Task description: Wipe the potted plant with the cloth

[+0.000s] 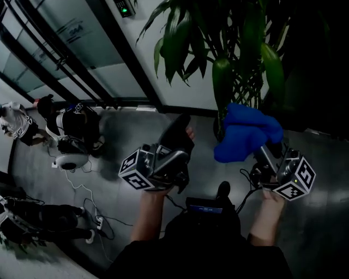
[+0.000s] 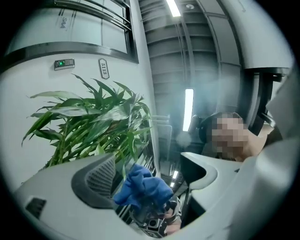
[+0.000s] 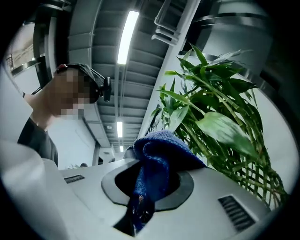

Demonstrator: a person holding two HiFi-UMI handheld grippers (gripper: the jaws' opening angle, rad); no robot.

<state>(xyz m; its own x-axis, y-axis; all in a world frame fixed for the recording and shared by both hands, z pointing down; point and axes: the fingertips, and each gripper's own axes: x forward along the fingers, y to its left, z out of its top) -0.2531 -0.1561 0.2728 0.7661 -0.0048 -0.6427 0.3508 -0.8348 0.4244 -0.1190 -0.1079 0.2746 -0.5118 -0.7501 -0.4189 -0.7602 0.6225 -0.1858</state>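
My right gripper (image 3: 147, 182) has its fingers clenched on the blue cloth (image 1: 246, 132). Only the lower fold is pinched, so most of the cloth bunches up loose above the fingers. I judge that suits wiping, since the soft bulk meets a leaf before any hard plastic does. I hold it raised in front of the potted plant (image 1: 229, 54), near the lower leaves and stems but not touching them as far as I can tell. The pot itself is lost in the dark at the foot of the stems.

My left gripper (image 1: 183, 135) sits beside the right one, a little apart, angled up towards the same foliage. Its fingers (image 2: 93, 178) are spread with nothing between them. In its own view the gap only frames the cloth and the other gripper beyond. I'd guess it is free so it can steady a leaf from behind while the cloth runs along it.

The plant stands against a white wall (image 1: 136, 65) that carries a green-lit keypad (image 1: 125, 8). Off to my left on the grey floor (image 1: 125, 136) lie dark bags (image 1: 76, 128), loose cables (image 1: 82, 190) and a power strip (image 1: 98, 222), all well away from the plant. What crowds me is the plant itself, because its long leaves overlap and hang across one another.
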